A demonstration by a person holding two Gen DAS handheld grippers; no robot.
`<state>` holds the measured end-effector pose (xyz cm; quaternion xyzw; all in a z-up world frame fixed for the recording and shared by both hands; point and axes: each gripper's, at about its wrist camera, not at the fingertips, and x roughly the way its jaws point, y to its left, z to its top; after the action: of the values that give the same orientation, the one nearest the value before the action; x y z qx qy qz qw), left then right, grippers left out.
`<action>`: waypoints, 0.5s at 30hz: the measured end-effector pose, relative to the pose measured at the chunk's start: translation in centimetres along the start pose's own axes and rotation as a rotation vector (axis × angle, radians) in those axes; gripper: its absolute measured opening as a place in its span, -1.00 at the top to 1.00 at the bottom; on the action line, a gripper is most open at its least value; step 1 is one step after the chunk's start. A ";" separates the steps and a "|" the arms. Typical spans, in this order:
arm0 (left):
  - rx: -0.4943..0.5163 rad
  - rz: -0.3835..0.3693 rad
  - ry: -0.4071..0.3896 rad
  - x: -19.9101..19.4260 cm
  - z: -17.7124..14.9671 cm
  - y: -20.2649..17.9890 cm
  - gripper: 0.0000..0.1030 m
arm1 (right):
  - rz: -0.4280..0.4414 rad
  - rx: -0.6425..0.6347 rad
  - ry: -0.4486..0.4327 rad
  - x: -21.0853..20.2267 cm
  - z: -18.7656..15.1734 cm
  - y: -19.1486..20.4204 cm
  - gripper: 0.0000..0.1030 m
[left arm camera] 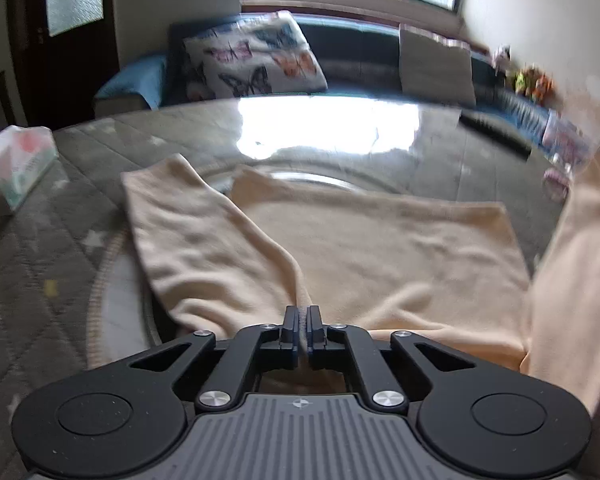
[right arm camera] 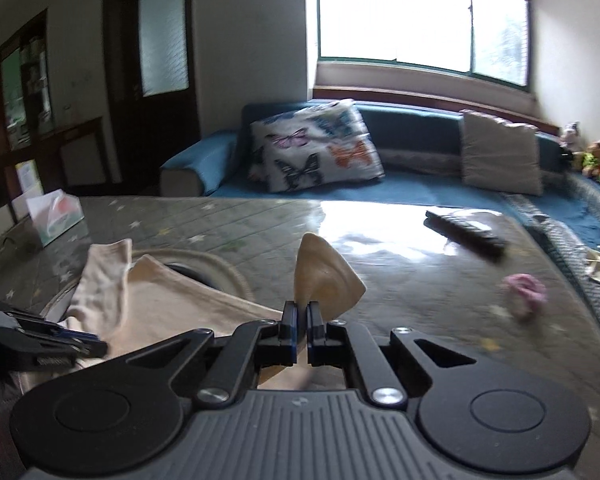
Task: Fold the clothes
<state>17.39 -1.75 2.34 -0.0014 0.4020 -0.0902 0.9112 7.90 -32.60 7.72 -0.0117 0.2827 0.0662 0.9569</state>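
Cream garment (left arm camera: 340, 248), tabletop (left arm camera: 440, 152): left tool (left arm camera: 302, 320) and right tool (right arm camera: 302, 314) each clenched on fabric, lifting for a fold.

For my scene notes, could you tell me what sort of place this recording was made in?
Most likely a home living room: a blue sofa with a butterfly cushion under a window, and a tissue box on the table.

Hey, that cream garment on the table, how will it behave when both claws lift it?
The cream garment will probably sag between the claws: the raised part already droops and curls above the right claw. It looks light and thin. Its wrinkles near the left claw suggest it bunches rather than slides.
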 end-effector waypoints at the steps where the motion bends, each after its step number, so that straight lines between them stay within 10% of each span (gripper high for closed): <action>1: -0.004 0.007 -0.021 -1.0 -0.1 0.4 0.96 | -0.015 0.009 -0.006 -0.8 -0.3 -0.7 0.93; 15: -0.130 0.102 -0.106 -12.9 -7.2 8.1 0.99 | -0.176 0.173 0.016 -8.7 -7.3 -8.2 0.94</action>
<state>4.90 8.90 6.24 -0.0448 0.3580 -0.0173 0.9325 -2.18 -42.20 6.17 0.0458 0.2926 -0.0426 0.9542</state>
